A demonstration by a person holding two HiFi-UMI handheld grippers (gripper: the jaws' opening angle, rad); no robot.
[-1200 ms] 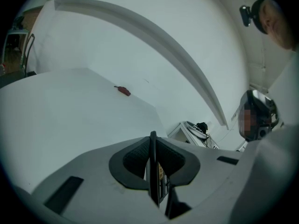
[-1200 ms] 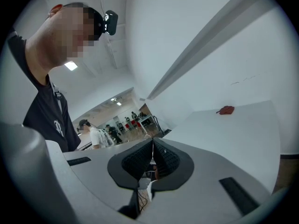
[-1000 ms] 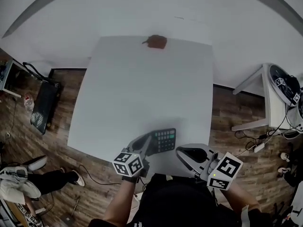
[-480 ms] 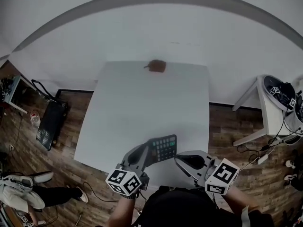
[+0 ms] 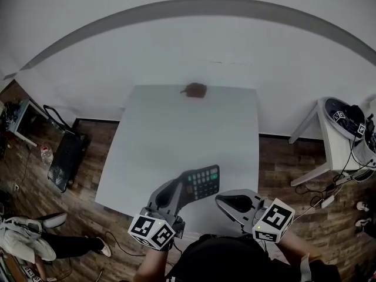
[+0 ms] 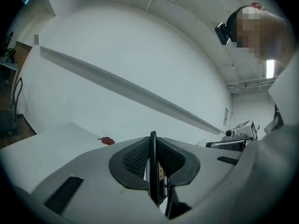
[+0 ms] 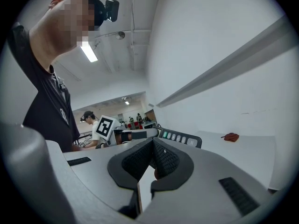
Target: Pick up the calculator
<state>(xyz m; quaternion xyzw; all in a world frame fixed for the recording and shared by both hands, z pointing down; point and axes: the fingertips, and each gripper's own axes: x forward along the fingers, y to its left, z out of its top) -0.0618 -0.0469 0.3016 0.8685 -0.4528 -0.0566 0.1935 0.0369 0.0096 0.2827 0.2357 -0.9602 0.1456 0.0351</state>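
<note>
A dark calculator (image 5: 202, 181) with a green key hangs tilted over the near edge of the white table (image 5: 176, 134). My left gripper (image 5: 185, 187) is shut on its left end. In the left gripper view the calculator (image 6: 153, 181) shows edge-on, clamped between the black pads (image 6: 135, 158). My right gripper (image 5: 221, 200) hovers just right of it, shut with nothing between its jaws. From the right gripper view (image 7: 152, 161) the calculator's key row (image 7: 180, 137) shows just beyond the shut pads.
A small brown-red object (image 5: 195, 90) lies at the table's far edge, by the white wall. A white side table (image 5: 335, 134) with gear stands at the right. A black bag (image 5: 64, 160) sits on the wooden floor at the left, with cables (image 5: 320, 198) at the right.
The left gripper has lifted the calculator's end so it now tilts up off the table. The head view has pulled back, showing more wall. The right gripper has barely moved.
</note>
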